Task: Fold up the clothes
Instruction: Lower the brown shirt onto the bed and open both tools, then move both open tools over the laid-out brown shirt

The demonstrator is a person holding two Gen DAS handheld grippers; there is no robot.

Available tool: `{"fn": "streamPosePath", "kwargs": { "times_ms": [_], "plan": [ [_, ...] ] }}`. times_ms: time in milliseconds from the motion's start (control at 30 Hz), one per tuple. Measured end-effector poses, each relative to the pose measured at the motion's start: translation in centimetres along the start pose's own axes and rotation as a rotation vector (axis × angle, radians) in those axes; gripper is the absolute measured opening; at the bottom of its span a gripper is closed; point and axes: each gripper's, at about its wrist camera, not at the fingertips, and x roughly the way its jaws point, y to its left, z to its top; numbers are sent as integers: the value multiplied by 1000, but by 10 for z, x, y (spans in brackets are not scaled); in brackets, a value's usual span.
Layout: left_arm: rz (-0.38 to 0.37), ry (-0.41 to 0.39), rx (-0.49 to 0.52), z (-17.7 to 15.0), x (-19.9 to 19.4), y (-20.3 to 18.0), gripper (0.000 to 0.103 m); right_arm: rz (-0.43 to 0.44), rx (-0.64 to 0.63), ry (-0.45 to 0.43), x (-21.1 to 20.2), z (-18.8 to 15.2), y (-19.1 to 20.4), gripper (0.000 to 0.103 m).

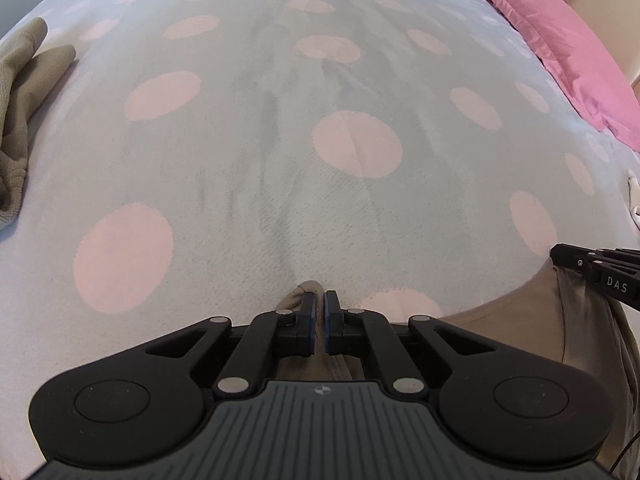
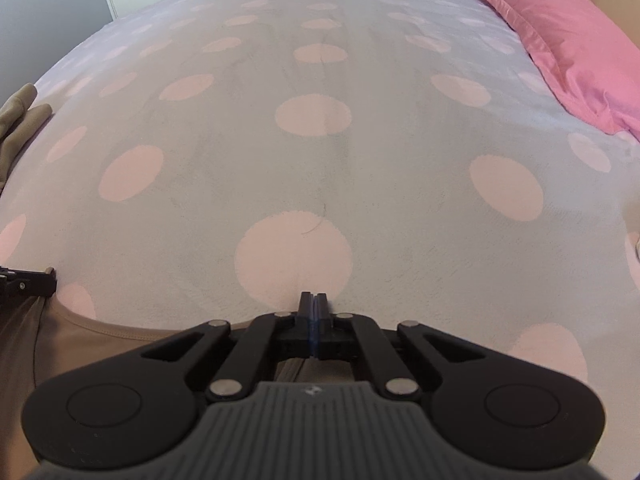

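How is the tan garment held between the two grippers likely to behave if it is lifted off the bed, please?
The tan garment will probably hang floppy: its edge already sags in a curve between the left gripper and right gripper. It looks thin, so likely light. Its smooth fabric might slip from a loose pinch.

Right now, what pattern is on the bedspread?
Pale grey bedspread with large pink polka dots; clearest in the right wrist view.

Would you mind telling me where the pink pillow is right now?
The pink pillow lies at the far right edge of the dotted bedspread, top right in both wrist views, well beyond both grippers.
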Motion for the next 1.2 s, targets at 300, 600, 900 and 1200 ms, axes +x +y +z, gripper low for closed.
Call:
{"fn": "streamPosePath", "kwargs": {
  "times_ms": [300, 600, 900, 1200],
  "plan": [
    [-9, -80, -32, 1, -50, 13, 28, 24, 20, -16, -47, 6, -20, 6],
    [115, -86, 33, -52, -123, 31, 30, -25, 55, -11, -125, -36, -61, 27],
    [183, -20, 34, -123, -153, 49, 30, -60, 0, 117, -169, -118, -92, 44],
    [272, 26, 13, -173, -151, 67, 30, -85, 149, 250, -168, -189, -138, 43]
  ]
}}
